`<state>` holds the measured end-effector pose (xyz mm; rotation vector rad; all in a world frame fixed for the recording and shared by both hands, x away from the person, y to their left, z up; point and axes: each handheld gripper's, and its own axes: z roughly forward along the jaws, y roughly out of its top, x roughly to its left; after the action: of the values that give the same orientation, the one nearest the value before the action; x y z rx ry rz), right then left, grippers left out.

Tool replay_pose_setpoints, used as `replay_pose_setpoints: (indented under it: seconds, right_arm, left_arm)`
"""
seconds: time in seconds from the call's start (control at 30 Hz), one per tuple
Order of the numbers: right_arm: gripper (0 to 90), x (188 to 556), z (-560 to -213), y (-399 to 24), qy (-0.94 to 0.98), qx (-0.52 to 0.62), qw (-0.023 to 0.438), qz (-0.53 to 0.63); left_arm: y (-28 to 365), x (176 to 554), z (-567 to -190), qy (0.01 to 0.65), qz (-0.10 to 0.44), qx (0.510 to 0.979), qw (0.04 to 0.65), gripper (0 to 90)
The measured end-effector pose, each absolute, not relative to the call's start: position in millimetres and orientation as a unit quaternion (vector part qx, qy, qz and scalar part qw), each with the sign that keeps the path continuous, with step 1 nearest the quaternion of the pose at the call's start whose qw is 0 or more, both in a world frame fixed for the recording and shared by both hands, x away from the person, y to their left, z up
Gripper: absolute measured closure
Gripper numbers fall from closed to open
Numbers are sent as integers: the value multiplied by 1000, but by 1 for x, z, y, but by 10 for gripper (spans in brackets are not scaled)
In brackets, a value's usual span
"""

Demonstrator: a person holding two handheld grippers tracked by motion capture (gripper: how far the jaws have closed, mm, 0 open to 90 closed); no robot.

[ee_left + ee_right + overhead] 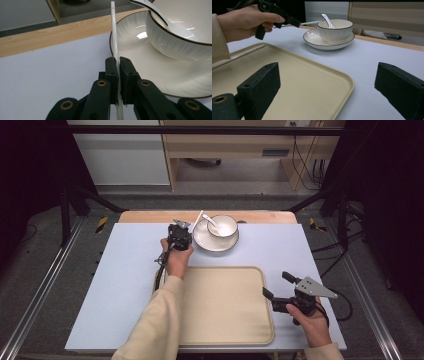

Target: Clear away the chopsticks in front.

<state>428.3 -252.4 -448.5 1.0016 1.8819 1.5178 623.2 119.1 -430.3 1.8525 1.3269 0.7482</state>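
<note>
White, thin and stiff: a chopstick (114, 42) sits pinched between the jaws of the left gripper (116, 75), just beside the rim of the plate (140, 65), its far end pointing toward the wooden table edge (50, 37). High view puts the left gripper (179, 236) at the far middle of the pale blue mat (125, 270), close to the plate (205, 241).

Bowl (223, 225) stands on the plate; glazed ceramic, faint ribbing, dark line at both rims. White spoon (212, 224) leans inside the bowl.

Right gripper (274, 292) is held low at the right edge of the beige tray (225, 305), jaws spread wide, nothing between them. Tray looks like matte plastic, rounded corners, raised lip; in the right gripper view a second pale stick (242, 53) seems to lie along its left side.

Judgement: step in hand is carrying the gripped chopstick to the tray. Next move calls for a level swing back toward the person, keeping the slim, smooth stick from swivelling in the pads, then a low release beside the other stick.
</note>
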Motion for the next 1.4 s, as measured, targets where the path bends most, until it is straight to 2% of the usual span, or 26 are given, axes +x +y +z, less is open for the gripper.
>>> replay_pose_setpoints:
  seconds: [0.37, 0.53, 0.93, 1.4]
  right_arm:
    - [67, 428, -448, -249, 697, 361, 256, 565]
    - [67, 428, -447, -248, 696, 360, 254, 567]
    - [68, 427, -446, -248, 695, 361, 251, 568]
    - [68, 427, -448, -244, 699, 357, 249, 568]
  left_arm:
    - [146, 561, -416, 546, 308, 688, 366, 852]
    - [152, 521, -421, 563, 312, 663, 383, 852]
    - [164, 460, -425, 575, 330, 625, 413, 852]
    - [160, 377, -453, 593, 338, 599, 419, 852]
